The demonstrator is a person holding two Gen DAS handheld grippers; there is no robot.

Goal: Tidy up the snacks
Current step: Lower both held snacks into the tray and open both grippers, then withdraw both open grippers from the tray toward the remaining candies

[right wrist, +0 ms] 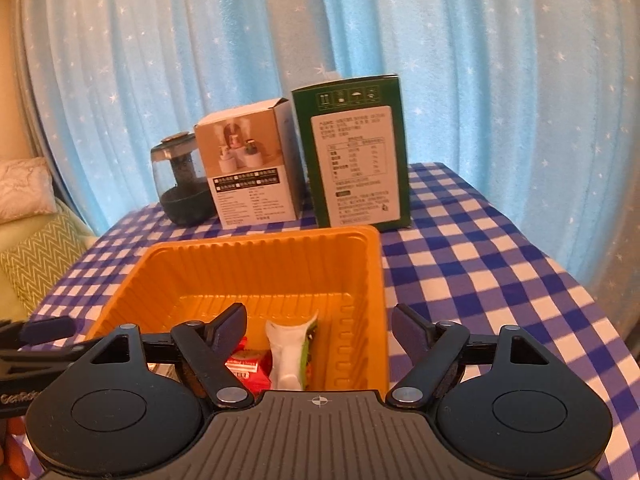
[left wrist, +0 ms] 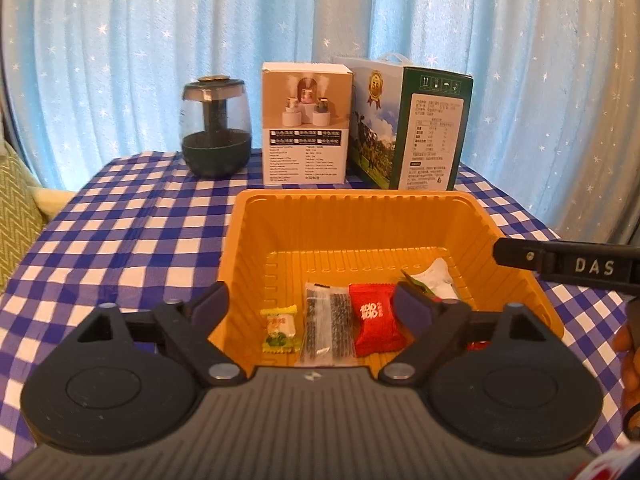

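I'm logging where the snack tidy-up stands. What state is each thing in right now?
Left gripper: open, fingers empty, above the tray.
Right gripper: open, fingers empty.
Orange tray: upright on the checked cloth, holding snacks.
Red packet: lying flat in the tray.
Yellow candy: lying in the tray, wrapped.
Clear packet: lying flat between them.
White packet: lying loose in the tray.
White box: upright, closed.
Green box: upright.
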